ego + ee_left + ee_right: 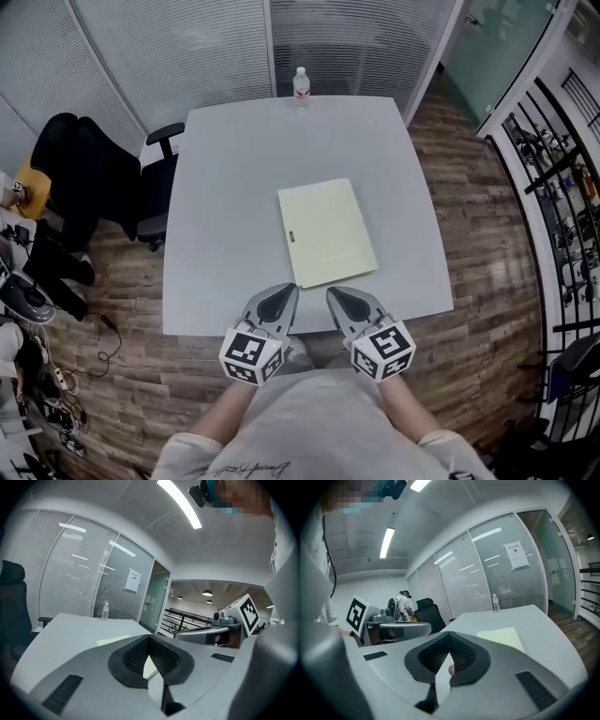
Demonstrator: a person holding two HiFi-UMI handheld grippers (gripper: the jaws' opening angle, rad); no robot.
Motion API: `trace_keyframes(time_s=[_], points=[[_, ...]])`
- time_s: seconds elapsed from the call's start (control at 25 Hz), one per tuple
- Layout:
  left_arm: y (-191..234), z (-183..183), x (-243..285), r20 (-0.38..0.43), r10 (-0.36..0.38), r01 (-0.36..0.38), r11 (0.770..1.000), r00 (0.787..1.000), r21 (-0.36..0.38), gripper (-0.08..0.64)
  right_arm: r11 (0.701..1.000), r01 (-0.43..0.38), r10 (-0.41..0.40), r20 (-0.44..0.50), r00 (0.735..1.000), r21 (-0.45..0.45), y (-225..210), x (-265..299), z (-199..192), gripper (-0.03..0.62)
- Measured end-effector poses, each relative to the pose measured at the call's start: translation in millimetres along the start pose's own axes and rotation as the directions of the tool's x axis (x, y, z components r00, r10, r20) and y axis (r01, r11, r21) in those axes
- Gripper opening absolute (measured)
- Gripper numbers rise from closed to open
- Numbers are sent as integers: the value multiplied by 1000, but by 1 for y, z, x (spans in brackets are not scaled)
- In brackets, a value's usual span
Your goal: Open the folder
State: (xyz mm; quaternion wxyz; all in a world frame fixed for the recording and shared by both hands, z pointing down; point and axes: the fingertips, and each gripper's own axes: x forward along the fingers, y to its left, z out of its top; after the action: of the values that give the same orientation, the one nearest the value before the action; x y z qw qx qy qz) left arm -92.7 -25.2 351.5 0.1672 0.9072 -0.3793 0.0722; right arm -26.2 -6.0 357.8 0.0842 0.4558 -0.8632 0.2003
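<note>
A pale yellow folder [326, 232] lies closed and flat on the grey table [225, 187], a little right of the middle. My left gripper [289, 291] and right gripper [335, 294] hang side by side over the table's near edge, just short of the folder's near end, touching nothing. Both are shut with nothing between the jaws. In the left gripper view the folder [112, 640] shows past the shut left gripper [149, 637]. In the right gripper view the folder [501, 637] lies ahead of the shut right gripper [450, 634].
A water bottle [301, 86] stands at the table's far edge. A black office chair [155, 187] sits at the table's left side. Bags and cables lie on the wooden floor at the left. A railing [553, 187] runs along the right.
</note>
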Motion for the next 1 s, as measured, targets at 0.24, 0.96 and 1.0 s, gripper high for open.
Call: trace_keyframes(time_s=[0.24,0.96,1.0], points=[[10,-1,6,-8,6,-7,1000,1000,-20,9,1000,9,-10,-34,999,-24,-8,9,-2,21],[16,-13,25,-43,89,-92,993,995,-76,9,996,-68,61,-135,989,-49,-41,18,-7,21],[19,-15,25,-47,95,-98,992,994,-80,9,996,-73,64,-141,988,-55,-42,19,-8,21]])
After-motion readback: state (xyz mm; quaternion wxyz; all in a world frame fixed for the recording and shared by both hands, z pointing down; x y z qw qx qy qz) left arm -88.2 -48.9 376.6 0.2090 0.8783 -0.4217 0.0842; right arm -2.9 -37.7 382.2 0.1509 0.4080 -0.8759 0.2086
